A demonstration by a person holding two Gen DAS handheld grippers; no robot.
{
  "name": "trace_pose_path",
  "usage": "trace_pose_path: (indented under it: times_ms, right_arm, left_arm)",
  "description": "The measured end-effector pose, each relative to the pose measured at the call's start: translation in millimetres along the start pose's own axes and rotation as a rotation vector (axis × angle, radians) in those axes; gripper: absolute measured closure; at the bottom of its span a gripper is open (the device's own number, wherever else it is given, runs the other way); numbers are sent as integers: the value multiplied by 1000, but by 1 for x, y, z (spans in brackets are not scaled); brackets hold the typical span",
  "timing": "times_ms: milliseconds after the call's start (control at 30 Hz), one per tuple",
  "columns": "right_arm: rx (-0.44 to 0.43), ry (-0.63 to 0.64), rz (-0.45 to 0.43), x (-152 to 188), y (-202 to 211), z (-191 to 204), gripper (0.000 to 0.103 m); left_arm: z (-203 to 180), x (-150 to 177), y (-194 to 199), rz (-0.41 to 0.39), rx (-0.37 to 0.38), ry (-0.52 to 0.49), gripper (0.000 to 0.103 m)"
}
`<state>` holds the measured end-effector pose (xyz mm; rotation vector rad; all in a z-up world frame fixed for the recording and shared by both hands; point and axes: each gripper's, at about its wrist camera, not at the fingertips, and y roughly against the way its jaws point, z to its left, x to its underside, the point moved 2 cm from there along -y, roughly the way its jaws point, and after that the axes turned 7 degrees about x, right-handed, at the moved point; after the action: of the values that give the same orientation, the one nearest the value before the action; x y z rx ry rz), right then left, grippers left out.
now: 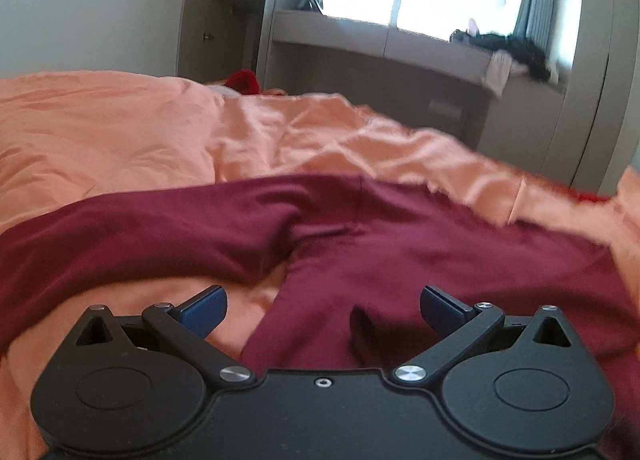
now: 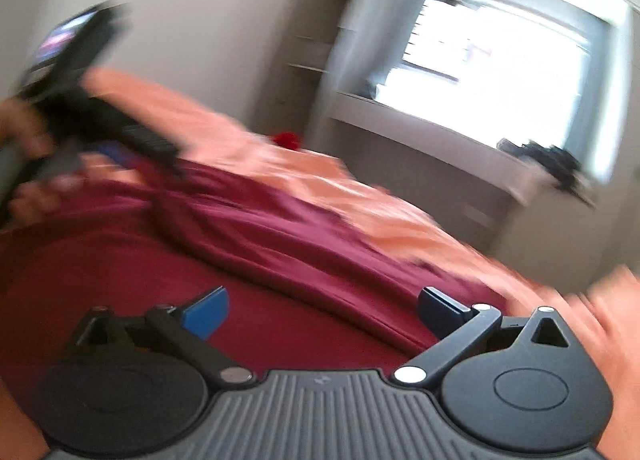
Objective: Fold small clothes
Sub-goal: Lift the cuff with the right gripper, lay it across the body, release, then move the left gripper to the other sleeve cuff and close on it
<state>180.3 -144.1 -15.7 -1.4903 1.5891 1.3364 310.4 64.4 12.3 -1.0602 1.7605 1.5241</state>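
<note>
Maroon garment (image 1: 400,244) lies spread on the orange bedding (image 1: 120,131), filling the lower middle of both frames, its sleeve running toward the left edge. Left gripper (image 1: 322,306) hangs released right over the sleeve-body junction, the nearer one. Right gripper (image 2: 323,307), also spread and empty, alone shows the other tool at upper left, blurred

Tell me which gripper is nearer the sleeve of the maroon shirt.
Left. The left gripper hovers open right by the sleeve, which runs across just ahead of it. The right gripper is open over the shirt's body, farther off.
</note>
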Motion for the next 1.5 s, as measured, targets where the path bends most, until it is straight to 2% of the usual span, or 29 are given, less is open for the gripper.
trace_pose_path:
  times_ms: [167, 300, 367, 467, 600, 733, 833, 900, 967, 1167, 1333, 1400, 1500]
  right_arm:
    - [189, -213, 136, 37, -8, -68, 0]
    - [343, -295, 200, 54, -20, -105, 0]
    - [358, -328, 219, 58, -32, -115, 0]
    - [326, -337, 226, 60, -48, -118, 0]
    - [337, -304, 202, 61, -63, -110, 0]
    - [420, -315, 188, 59, -82, -110, 0]
    - [524, -381, 163, 61, -83, -121, 0]
    - [558, -450, 131, 66, -77, -130, 0]
    - [550, -490, 131, 71, -76, -136, 0]
    - [526, -486, 176, 76, -74, -135, 0]
    - [423, -498, 195, 74, -52, -122, 0]
    - [399, -518, 186, 72, -40, -117, 0]
    - [359, -548, 170, 66, -19, -111, 0]
  left_arm:
    - [-4, 10, -3, 50, -15, -31, 0]
    - [-5, 16, -3, 87, -41, -69, 0]
    - [-5, 18, -2, 93, -37, -80, 0]
    - [-3, 20, 0, 100, -29, -86, 0]
    - [1, 21, 0, 109, -12, -67, 0]
    - [1, 19, -1, 120, -14, -52, 0]
    - [-1, 19, -2, 123, -21, -65, 0]
    - [-1, 19, -2, 123, -20, -69, 0]
    - [0, 19, -3, 124, -15, -72, 0]
    - [6, 20, 5, 104, 12, -65, 0]
    - [26, 6, 47, -69, 32, 34, 0]
    - [37, 1, 58, -120, 9, 70, 0]
    - [61, -2, 64, -136, -50, 133, 0]
